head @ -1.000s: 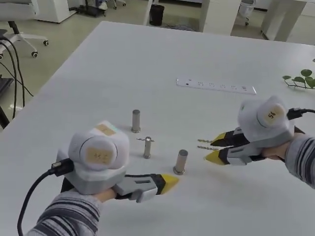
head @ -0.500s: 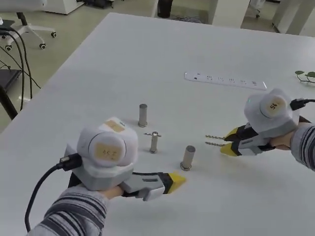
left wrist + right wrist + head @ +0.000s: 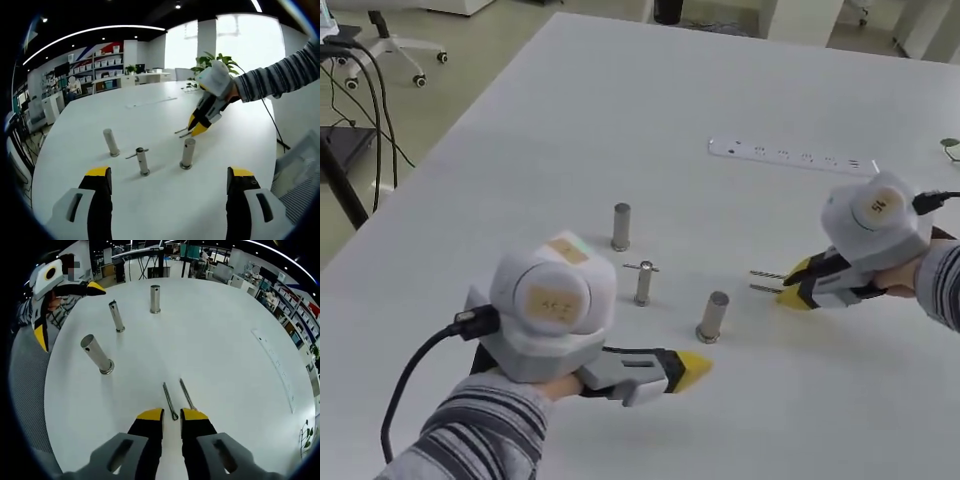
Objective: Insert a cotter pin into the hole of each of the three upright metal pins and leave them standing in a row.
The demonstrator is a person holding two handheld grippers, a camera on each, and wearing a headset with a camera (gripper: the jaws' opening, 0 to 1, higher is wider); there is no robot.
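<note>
Three upright metal pins stand in a slanting row: a far pin (image 3: 621, 226), a middle pin (image 3: 643, 283) with a cotter pin through its top, and a near pin (image 3: 713, 316). Two loose cotter pins (image 3: 766, 280) lie right of the row. My right gripper (image 3: 794, 283) is at their ends. In the right gripper view, the loop end of one cotter pin (image 3: 170, 401) lies in the narrow gap between the jaws, and the other cotter pin (image 3: 187, 394) ends at the right fingertip (image 3: 194, 415). My left gripper (image 3: 170, 174) is wide open and empty, just short of the row (image 3: 142, 161).
A white power strip (image 3: 790, 158) lies on the white table (image 3: 570, 120) beyond the pins. Cables and a chair base (image 3: 410, 50) are on the floor off the table's left edge. A plant (image 3: 215, 55) stands past the right gripper in the left gripper view.
The right gripper's jaws have drawn closer together around the ends of the loose cotter pins. The left gripper stays open. The head camera has shifted, and the pins have not moved.
</note>
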